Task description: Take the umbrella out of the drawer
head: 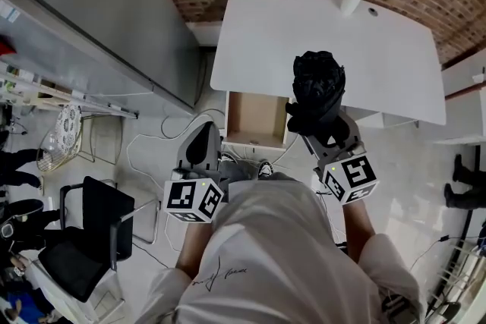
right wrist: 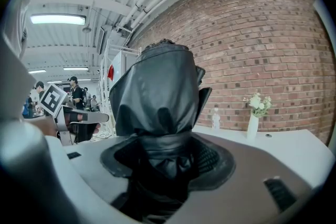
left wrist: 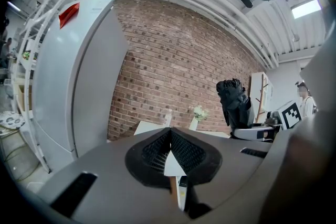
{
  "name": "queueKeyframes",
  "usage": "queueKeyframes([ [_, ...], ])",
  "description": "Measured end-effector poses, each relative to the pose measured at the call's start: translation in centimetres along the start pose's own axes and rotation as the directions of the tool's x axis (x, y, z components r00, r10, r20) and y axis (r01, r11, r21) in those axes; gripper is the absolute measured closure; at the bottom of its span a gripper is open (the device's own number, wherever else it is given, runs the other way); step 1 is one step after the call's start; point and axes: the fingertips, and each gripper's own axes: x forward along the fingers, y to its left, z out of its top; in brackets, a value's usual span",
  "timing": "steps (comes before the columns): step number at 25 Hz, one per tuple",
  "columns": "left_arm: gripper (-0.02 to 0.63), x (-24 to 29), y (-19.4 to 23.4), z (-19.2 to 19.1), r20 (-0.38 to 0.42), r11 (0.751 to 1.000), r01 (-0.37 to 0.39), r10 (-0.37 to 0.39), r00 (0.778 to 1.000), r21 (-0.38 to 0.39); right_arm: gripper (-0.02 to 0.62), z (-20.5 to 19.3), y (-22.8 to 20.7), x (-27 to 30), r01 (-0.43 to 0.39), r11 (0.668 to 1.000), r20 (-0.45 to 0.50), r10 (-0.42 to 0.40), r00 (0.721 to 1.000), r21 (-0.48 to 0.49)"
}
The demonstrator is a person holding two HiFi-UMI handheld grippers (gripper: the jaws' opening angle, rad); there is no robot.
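Gripping the black folded umbrella (head: 319, 83) in the right tool (head: 317, 121), spread wide around the bunched canopy and pressed into it from both sides. Held upright, raised in front of the white bench (head: 326, 34) and outside the open drawer (head: 256, 117), touching neither. Nothing in the left tool (head: 203, 146): closed pad to pad, low and just beside the drawer's front corner.

Probably light and easy to lift, but soft and slack on the outside, with loose, glossy folds of fabric liable to slide or squash under the pads, over a stiff shaft within. Best taken around the middle of the bundle, as now, squeezing firmly enough to bear on the rigid core. Possibly firmer still at the handle end, not visible here. Worth keeping upright to stop the canopy flopping open.
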Motion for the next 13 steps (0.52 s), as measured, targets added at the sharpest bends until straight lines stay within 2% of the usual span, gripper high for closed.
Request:
queueKeyframes([
  [13, 0.589, 0.1, 0.3, 0.5, 0.004, 1.0, -0.007, 0.007, 1.0, -0.005, 0.333, 1.2, 0.1, 0.3, -0.023, 1.0, 0.023, 0.023, 0.999, 0.003],
])
